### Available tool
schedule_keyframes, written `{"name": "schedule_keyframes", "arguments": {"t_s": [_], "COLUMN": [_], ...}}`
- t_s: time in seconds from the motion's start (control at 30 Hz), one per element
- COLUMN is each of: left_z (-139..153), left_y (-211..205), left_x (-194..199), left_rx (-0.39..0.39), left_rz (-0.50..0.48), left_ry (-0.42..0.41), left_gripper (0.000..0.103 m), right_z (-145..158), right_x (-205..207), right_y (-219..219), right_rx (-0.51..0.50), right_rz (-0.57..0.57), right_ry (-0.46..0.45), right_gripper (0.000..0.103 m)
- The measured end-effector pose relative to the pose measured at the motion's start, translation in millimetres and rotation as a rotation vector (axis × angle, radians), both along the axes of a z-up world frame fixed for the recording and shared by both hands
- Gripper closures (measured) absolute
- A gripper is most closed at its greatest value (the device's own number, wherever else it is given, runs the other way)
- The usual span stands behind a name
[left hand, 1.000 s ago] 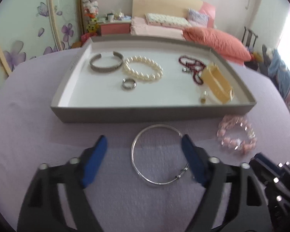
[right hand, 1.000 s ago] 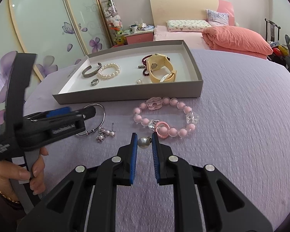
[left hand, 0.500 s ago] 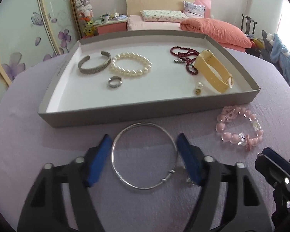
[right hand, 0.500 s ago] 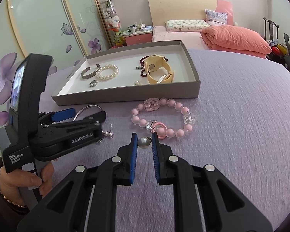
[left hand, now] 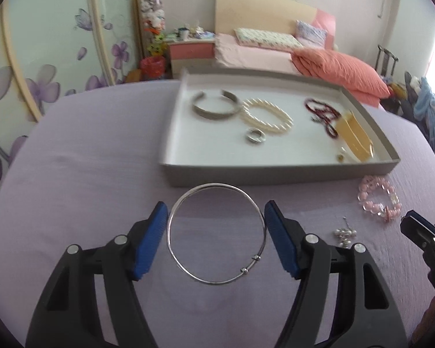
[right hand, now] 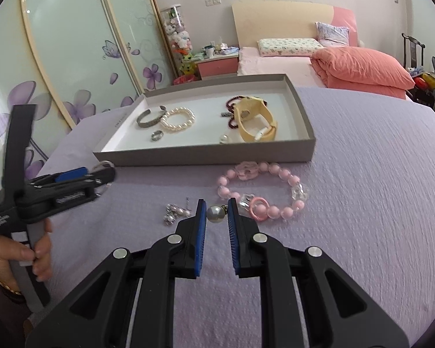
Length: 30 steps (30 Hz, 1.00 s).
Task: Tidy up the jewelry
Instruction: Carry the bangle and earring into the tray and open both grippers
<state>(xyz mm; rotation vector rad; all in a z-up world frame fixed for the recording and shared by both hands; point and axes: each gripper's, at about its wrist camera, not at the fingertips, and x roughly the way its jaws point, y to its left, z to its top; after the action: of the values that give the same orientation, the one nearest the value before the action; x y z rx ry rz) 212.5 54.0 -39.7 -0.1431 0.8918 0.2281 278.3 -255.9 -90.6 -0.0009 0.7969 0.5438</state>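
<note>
My left gripper (left hand: 216,229) is shut on a thin silver bangle (left hand: 185,265), its blue pads touching the hoop's two sides, and holds it above the purple cloth in front of the grey tray (left hand: 275,170). My right gripper (right hand: 216,213) is shut on a grey pearl earring (right hand: 215,214), just above the cloth. A pink bead bracelet (right hand: 287,210) lies right of it and a small pearl cluster earring (right hand: 172,213) lies left. The tray (right hand: 206,161) holds a silver cuff (left hand: 214,113), a pearl bracelet (left hand: 275,121), a ring (left hand: 255,135), dark red beads (left hand: 323,110) and a yellow band (left hand: 352,136).
The purple cloth (right hand: 377,188) covers the whole work surface. A bed with an orange quilt (right hand: 362,66) stands behind it, and sliding wardrobe doors (right hand: 58,58) with flower prints stand at the left. The left gripper and the hand holding it show in the right wrist view (right hand: 58,194).
My left gripper has closed onto the silver bangle, lifted it and swung left, so the tray now sits to the right. The right gripper still holds the pearl earring.
</note>
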Motion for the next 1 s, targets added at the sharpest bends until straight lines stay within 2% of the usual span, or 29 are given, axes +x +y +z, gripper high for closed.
{"name": "schedule_keyframes", "arguments": {"t_s": [0.2, 0.37, 0.63, 0.8, 1.0], "left_z": [19.1, 29.4, 52.1, 50.6, 39.1], "left_y": [24.8, 28.8, 23.8, 23.2, 25.6], "left_x": [-16.0, -14.5, 21.5, 52.7, 80.7], "left_rx": [-0.006, -0.022, -0.064, -0.084, -0.090], "left_rz": [0.042, 0.037, 0.000, -0.017, -0.024], "left_ry": [-0.045, -0.072, -0.126, -0.127, -0.107], "left_gripper": [0.035, 0.035, 0.035, 0.035, 0.035], "right_z": [3.5, 14.2, 48.0, 41.0, 23.5], "right_x": [0.7, 9.7, 54.1, 86.0, 111.8], "right_y": [9.1, 12.1, 28.8, 50.4, 68.1], "right_rx": [0.001, -0.004, 0.071, 0.065, 0.042], "right_rz": [0.016, 0.006, -0.007, 0.028, 0.057], "right_ry": [-0.009, -0.041, -0.138, -0.138, -0.084], "right_gripper": [0.087, 0.087, 0.087, 0.087, 0.087]}}
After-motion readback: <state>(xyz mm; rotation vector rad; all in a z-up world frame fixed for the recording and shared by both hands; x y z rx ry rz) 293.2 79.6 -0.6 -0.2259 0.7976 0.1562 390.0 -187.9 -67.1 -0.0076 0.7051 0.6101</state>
